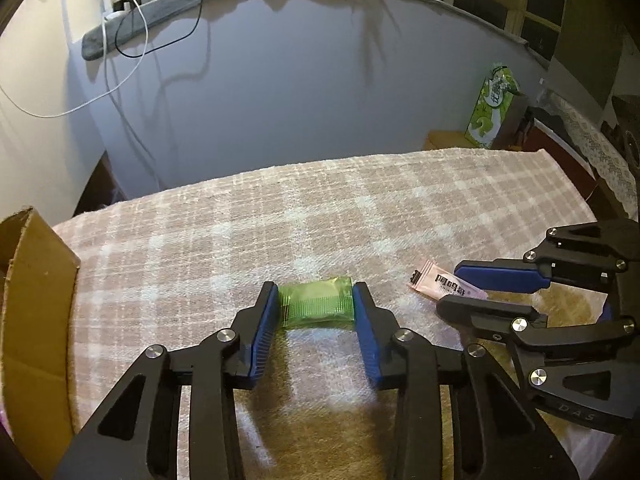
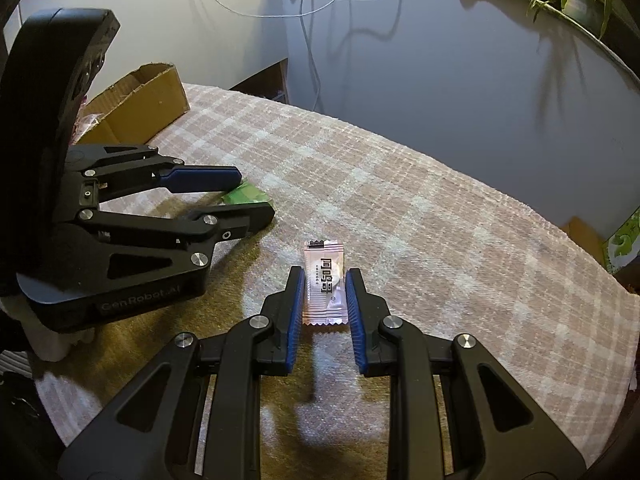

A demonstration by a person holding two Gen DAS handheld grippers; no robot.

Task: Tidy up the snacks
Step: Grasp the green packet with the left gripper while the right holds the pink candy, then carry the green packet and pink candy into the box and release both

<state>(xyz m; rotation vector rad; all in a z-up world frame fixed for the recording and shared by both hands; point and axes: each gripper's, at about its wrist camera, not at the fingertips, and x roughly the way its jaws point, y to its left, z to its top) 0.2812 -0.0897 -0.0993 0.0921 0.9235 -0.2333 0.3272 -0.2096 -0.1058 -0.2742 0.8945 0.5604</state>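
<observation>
Lying between the blue pads of the left gripper (image 1: 316,300), low in the middle of the left wrist view, a green snack packet (image 1: 316,306) is resting on the checked cloth (image 1: 280,220). It is translucent, ribbed and flat. The jaws are sitting narrow, both pads pressing its short ends. Lower centre of the right wrist view, a pale pink snack packet (image 2: 325,284) with black print and crimped ends is lying lengthwise between the pads of the right gripper (image 2: 323,292), which is clamping it at its narrowest. A cardboard box (image 2: 140,100) is standing at the upper left there.
</observation>
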